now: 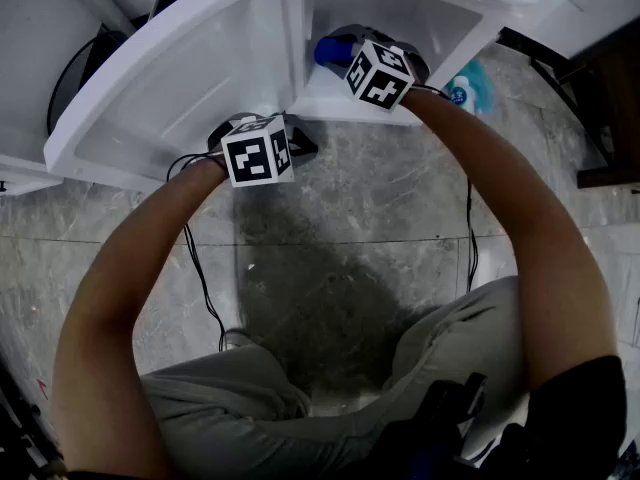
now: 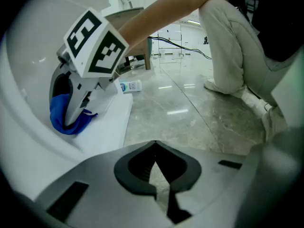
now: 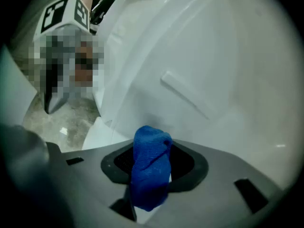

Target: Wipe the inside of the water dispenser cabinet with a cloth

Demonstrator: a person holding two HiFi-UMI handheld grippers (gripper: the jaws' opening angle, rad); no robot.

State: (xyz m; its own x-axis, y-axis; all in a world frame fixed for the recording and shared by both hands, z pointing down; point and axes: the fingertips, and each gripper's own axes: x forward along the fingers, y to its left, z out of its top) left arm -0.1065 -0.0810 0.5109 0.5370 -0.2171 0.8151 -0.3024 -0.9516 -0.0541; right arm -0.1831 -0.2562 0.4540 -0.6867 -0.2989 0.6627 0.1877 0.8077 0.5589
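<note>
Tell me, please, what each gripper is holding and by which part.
The right gripper clamps the blue cloth around its bunched middle; the left gripper is shut, empty.

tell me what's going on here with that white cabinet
A person crouching on the stone floor works at the white water dispenser cabinet with a gripper in each hand. The right gripper is shut on a blue cloth and reaches inside the cabinet. The left gripper is shut and empty, low by the cabinet's open door.
</note>
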